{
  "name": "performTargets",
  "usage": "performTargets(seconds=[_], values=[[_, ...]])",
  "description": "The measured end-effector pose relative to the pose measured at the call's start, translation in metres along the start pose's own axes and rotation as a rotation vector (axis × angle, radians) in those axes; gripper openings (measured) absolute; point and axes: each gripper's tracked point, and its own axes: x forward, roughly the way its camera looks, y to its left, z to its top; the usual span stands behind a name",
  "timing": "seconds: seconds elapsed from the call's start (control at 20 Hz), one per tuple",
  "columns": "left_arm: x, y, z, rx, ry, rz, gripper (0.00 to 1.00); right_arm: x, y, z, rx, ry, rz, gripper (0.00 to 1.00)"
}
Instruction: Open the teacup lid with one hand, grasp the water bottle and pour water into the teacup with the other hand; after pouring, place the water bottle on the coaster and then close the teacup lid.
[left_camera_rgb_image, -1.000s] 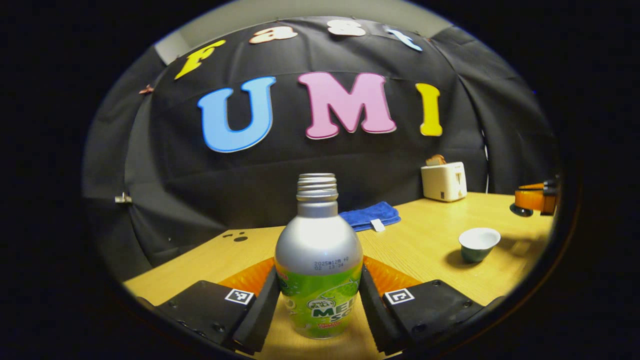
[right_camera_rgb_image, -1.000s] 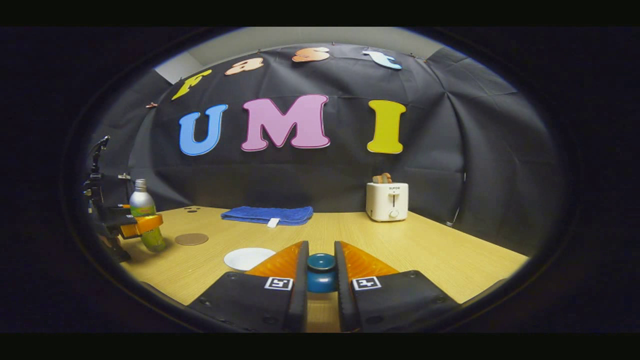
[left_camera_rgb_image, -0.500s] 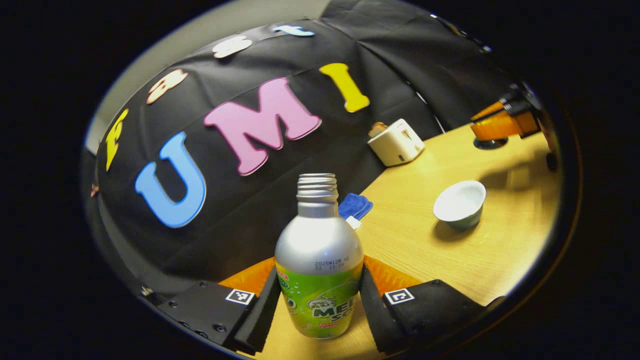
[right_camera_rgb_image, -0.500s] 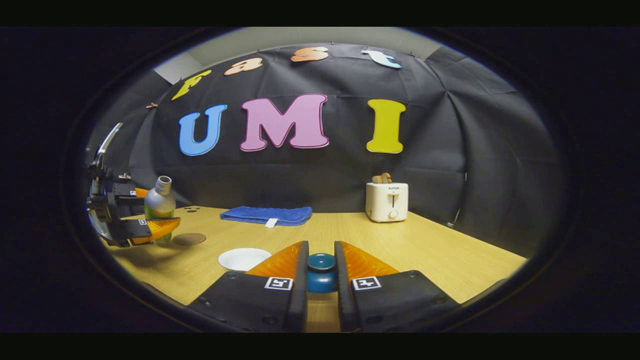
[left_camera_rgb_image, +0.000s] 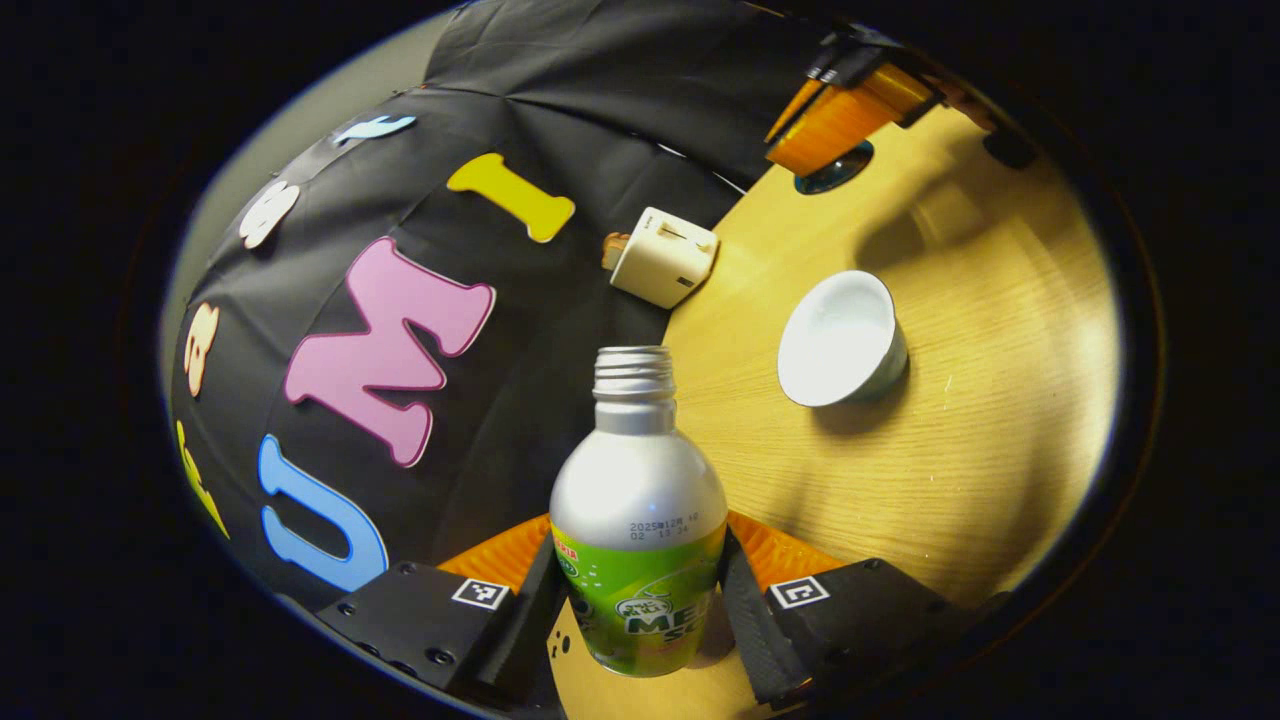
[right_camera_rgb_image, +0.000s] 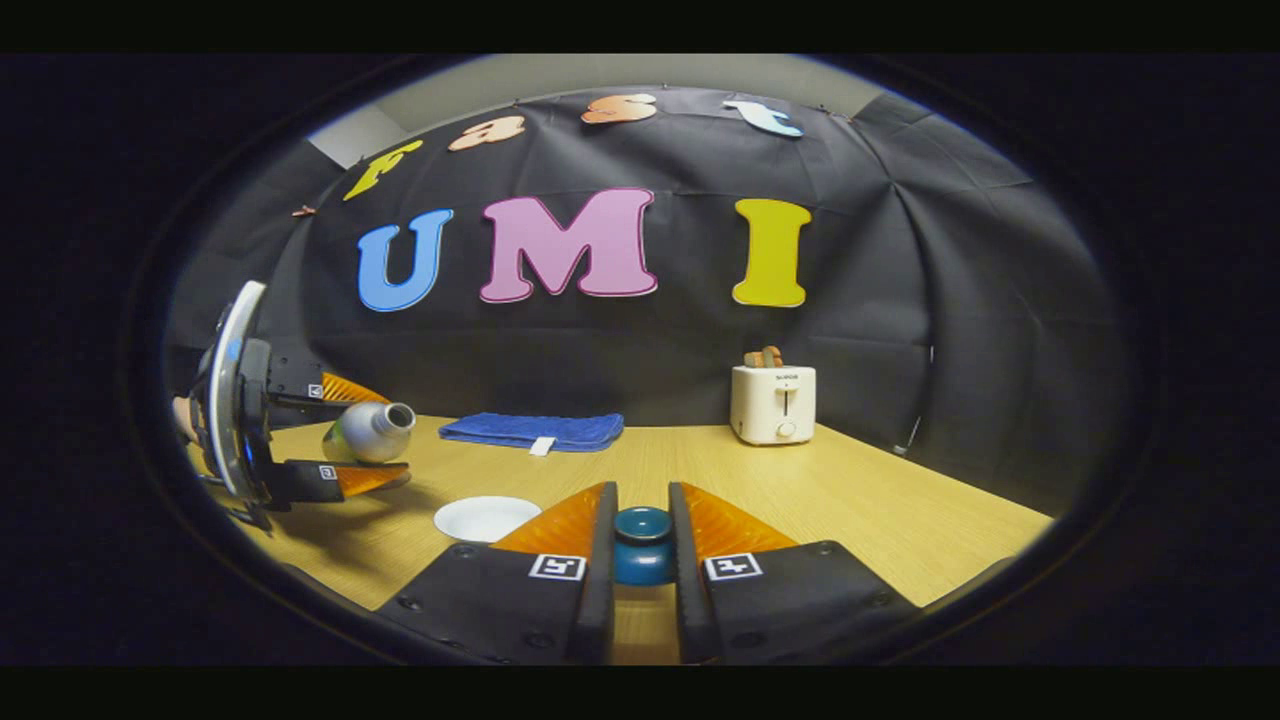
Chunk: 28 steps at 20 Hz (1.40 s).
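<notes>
So in the right gripper view, the right gripper (right_camera_rgb_image: 642, 560) sits nearest, low over the wooden table (right_camera_rgb_image: 900, 520), with both fingers pressed together on the blue teacup lid (right_camera_rgb_image: 642, 535). The lid's knob pokes up between the two pads. Just left of it and a bit farther out is the teacup (right_camera_rgb_image: 486, 518), lid off, showing its white inside. It stands on the table by itself, nothing touching it.

Further left, the left gripper (right_camera_rgb_image: 365, 450) is up off the table with the water bottle (right_camera_rgb_image: 370, 432) clamped between its fingers. The bottle is tipped way over, almost lying flat, with its open mouth aimed right, toward the cup side. It sits left of the cup, not over it.

The left gripper view (left_camera_rgb_image: 637, 600) backs that up: both black pads squeeze the green label part of the water bottle (left_camera_rgb_image: 638, 520), cap off, threaded neck bare. The whole scene is rolled sideways in there. The teacup (left_camera_rgb_image: 842, 340) is off to the right of the bottle's neck, well apart from it, white and looks empty. Past it you can see the orange fingers of the right gripper (left_camera_rgb_image: 835, 135) over the lid.

At the far edge by the black cloth wall there's a folded blue towel (right_camera_rgb_image: 535, 431) and a white toaster (right_camera_rgb_image: 773, 402) with bread in it.
</notes>
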Motion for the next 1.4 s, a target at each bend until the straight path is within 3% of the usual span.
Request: performTargets(seconds=[0.2, 0.25, 0.5, 0.55, 0.6, 1.0, 1.05, 1.1, 1.25, 1.4], values=[[0.006, -0.008, 0.01, 0.17, -0.004, -0.032, 0.8, -0.001, 0.0, 0.0, 0.0, 0.0, 0.0, 0.24], [0.01, -0.009, 0.014, 0.214, -0.007, -0.038, 0.8, 0.0, 0.0, 0.0, 0.0, 0.0, 0.0, 0.28], [0.02, -0.017, 0.016, 0.377, -0.015, -0.093, 0.8, 0.0, 0.0, 0.0, 0.0, 0.0, 0.0, 0.29], [0.018, -0.018, 0.017, 0.418, -0.014, -0.099, 0.8, 0.0, 0.0, 0.0, 0.0, 0.0, 0.0, 0.25], [0.017, -0.019, 0.017, 0.45, -0.012, -0.104, 0.8, -0.001, -0.001, 0.0, 0.0, 0.0, 0.0, 0.29], [0.011, -0.022, 0.019, 0.623, -0.001, -0.148, 0.8, -0.001, 0.0, 0.0, 0.0, 0.0, -0.001, 0.28], [0.011, -0.024, 0.018, 0.645, 0.004, -0.153, 0.8, -0.001, 0.0, 0.0, 0.0, 0.0, -0.001, 0.24], [0.01, -0.023, 0.016, 0.669, 0.007, -0.156, 0.8, -0.001, 0.0, 0.0, 0.0, 0.0, -0.001, 0.29], [0.005, -0.026, 0.013, 0.727, 0.009, -0.166, 0.8, -0.001, 0.0, 0.0, 0.0, 0.0, -0.001, 0.24], [0.007, -0.021, 0.014, 0.767, 0.018, -0.17, 0.8, -0.001, 0.0, 0.0, 0.0, 0.0, -0.001, 0.29]])
